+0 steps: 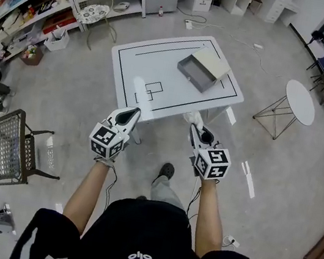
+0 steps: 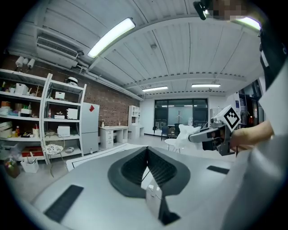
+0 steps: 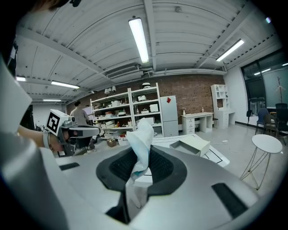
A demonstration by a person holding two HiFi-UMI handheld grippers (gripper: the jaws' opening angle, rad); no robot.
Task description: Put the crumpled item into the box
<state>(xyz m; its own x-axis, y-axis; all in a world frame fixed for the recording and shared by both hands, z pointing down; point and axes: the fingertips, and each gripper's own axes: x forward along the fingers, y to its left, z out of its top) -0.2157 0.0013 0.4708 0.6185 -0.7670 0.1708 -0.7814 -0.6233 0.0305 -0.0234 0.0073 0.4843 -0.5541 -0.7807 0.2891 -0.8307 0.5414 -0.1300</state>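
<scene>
Right gripper (image 1: 196,127) clamped on the crumpled item (image 1: 195,118) at the table's (image 1: 161,63) near edge.
White crumpled item (image 3: 141,134) runs lengthwise along the jaws, free end poking past the tips toward the far side; box (image 1: 200,70) sits far right on the table. Left gripper (image 1: 134,113) pinched together, empty.

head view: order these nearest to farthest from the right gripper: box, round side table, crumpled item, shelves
1. crumpled item: gripped by the right gripper, poking out at its tip.
2. box: ahead, on the far right part of the table.
3. round side table: off to the right, on the floor.
4. shelves: far left, along the wall.
</scene>
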